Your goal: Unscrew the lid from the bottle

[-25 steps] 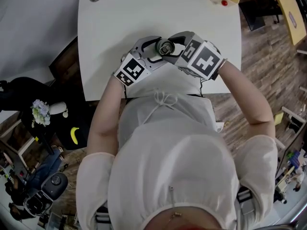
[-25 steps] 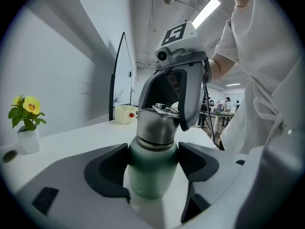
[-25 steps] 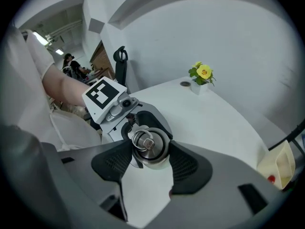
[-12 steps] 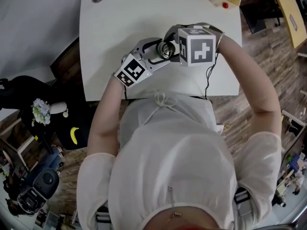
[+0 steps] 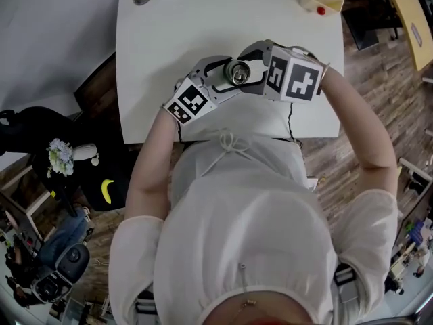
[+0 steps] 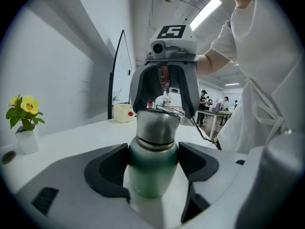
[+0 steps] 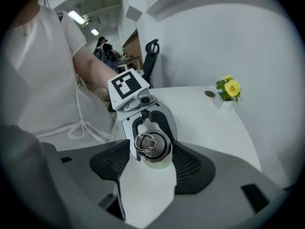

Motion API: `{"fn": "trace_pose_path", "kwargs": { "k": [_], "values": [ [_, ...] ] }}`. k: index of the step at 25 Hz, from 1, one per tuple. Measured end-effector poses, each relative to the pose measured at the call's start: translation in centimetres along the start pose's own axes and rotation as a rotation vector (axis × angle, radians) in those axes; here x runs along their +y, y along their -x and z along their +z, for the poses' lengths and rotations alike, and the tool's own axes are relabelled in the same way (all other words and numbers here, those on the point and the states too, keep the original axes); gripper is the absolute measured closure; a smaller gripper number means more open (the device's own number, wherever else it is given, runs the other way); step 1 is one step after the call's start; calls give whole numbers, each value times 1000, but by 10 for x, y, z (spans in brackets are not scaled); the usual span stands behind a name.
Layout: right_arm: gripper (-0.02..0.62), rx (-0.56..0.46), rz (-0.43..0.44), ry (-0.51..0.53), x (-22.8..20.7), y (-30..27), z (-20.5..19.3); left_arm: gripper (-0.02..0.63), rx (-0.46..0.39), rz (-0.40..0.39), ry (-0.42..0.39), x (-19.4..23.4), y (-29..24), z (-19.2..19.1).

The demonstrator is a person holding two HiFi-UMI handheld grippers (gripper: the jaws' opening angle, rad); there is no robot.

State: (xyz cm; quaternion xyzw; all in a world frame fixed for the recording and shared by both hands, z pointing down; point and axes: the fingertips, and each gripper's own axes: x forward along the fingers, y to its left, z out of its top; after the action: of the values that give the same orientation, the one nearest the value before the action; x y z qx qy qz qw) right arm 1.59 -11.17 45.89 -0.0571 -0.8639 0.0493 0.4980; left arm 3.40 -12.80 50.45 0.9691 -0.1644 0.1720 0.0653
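Bottle: matte green cylinder; brushed-steel domed lid, wire ring

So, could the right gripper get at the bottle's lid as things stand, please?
Likely yes: the right gripper has the lid between its jaws, which have just been opening; the left gripper grips the bottle lower down.

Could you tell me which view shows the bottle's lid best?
The right gripper view: it looks down onto the silver metal lid, ring included. The left gripper view shows its side; the head view shows it small.
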Motion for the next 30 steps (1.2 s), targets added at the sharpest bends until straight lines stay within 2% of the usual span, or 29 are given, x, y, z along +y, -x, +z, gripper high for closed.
{"fn": "trace_pose_path", "kwargs": {
  "k": [3, 7, 9, 12, 16, 20, 25, 30],
  "values": [
    [272, -89, -37, -166, 2, 4, 4, 256, -2, 1, 1, 0, 0, 1],
    [284, -121, -154, -380, -12, -2, -1, 256, -5, 4, 19, 0, -2, 2],
    [294, -111, -182, -469, -13, -6, -4, 255, -4, 3, 19, -1, -2, 3],
    [313, -92, -190, -529, -10, -10, -8, 255, -2, 5, 16, -1, -1, 3],
    [314, -65, -184, -536, -10, -12, -8, 255, -7, 1, 19, -1, 0, 2],
    [316, -31, -140, -469, -9, -12, -7, 255, -14, 1, 31, 0, 0, 2],
    [316, 33, -36, -180, -9, -12, -8, 255, -22, -2, 41, 2, -2, 2],
    [316, 186, 50, 63, -3, -11, -9, 255, -22, -16, 37, 1, -3, 2]
  ]
}}
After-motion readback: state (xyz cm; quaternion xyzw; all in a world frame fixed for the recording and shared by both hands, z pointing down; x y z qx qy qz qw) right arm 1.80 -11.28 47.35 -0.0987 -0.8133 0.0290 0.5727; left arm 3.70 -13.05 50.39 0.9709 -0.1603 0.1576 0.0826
